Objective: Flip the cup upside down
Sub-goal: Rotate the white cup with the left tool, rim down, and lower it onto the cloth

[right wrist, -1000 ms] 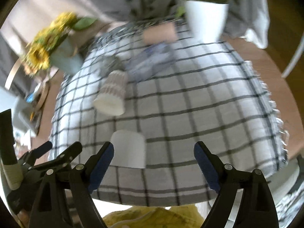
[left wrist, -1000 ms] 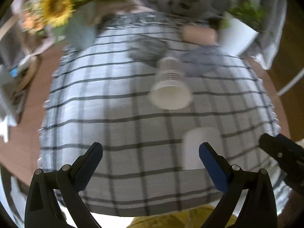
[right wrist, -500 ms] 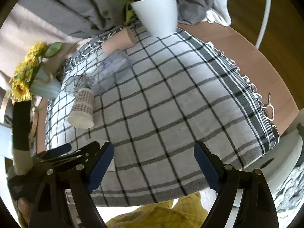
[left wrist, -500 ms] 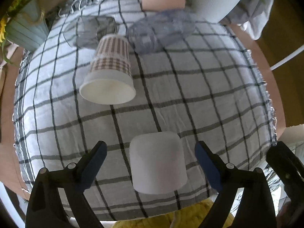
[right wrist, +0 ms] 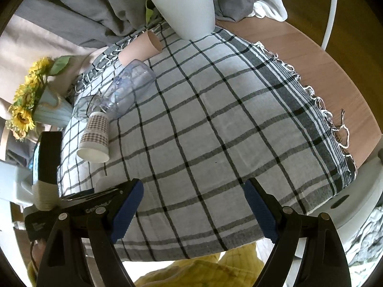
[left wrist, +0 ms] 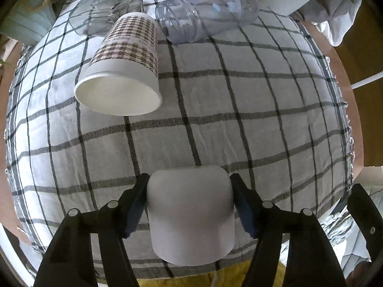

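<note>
2 blue-padded fingers of the left gripper (left wrist: 189, 205) press against the sides of the white cup (left wrist: 190, 215), which lies on its side on the checked cloth (left wrist: 239, 119) with its rounded base pointing away from the camera. Beyond the fingertips lie a houndstooth paper cup (left wrist: 124, 59) and a clear bottle (left wrist: 205, 14). The right gripper (right wrist: 192, 210) hangs spread wide over bare cloth, grasping nothing.

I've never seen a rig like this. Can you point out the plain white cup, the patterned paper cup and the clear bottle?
plain white cup (left wrist: 190, 212), left wrist view, side wall.
patterned paper cup (left wrist: 130, 45), left wrist view, houndstooth side.
clear bottle (left wrist: 210, 12), left wrist view, body.
</note>
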